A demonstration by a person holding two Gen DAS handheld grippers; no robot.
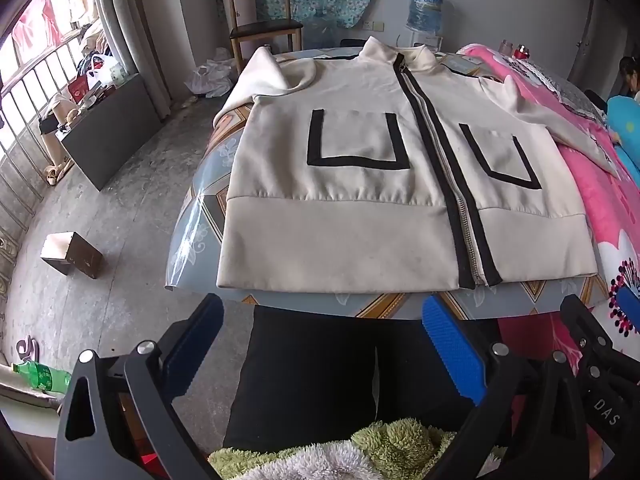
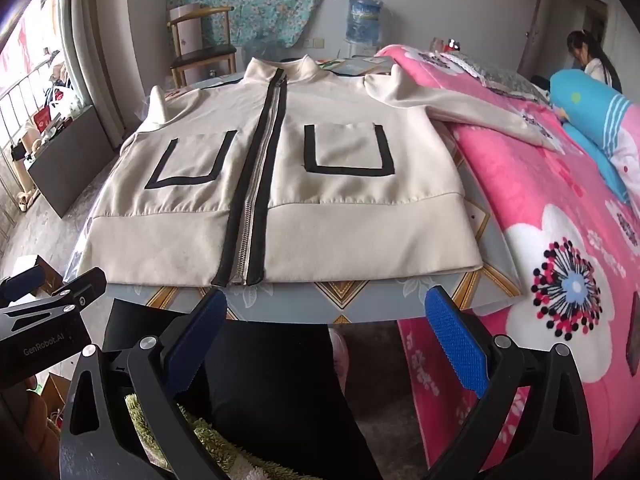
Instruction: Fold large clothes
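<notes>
One cream jacket (image 1: 360, 168), zipped, black-trimmed along the zip and around two chest pockets, lies flat and face up on the table (image 1: 200, 216); collar at the far end, hem along the near edge. We note its sleeve (image 1: 264, 76) on our left bunched up at the shoulder near the table's far left edge, and the other sleeve (image 2: 472, 108) stretched off the table onto a pink floral blanket (image 2: 560, 240) that touches the table's right side.

We hold both tongs short of the near table edge, clear of the cloth. Left tongs (image 1: 324, 352): blue pads spread wide, nothing between them. Right tongs (image 2: 324, 344): likewise spread wide, nothing held. Our black-trousered legs (image 1: 312, 380) show between the fingers of each.

Around: a blue cartoon pillow (image 2: 592, 120) on the blanket; a seated person (image 2: 592, 60) beyond it; a wooden chair (image 1: 260, 20) and a water jug (image 1: 426, 6) past the table's far end; a dark low cabinet (image 1: 108, 128) and a small brown box (image 1: 72, 254) on the concrete floor (image 1: 120, 216) to the left, both well apart from the table; a green bottle (image 1: 40, 376) at lower left.

Patterned tabletop shows as a bare strip along the near edge and down the left side of the jacket. Open floor lies to the table's left.
</notes>
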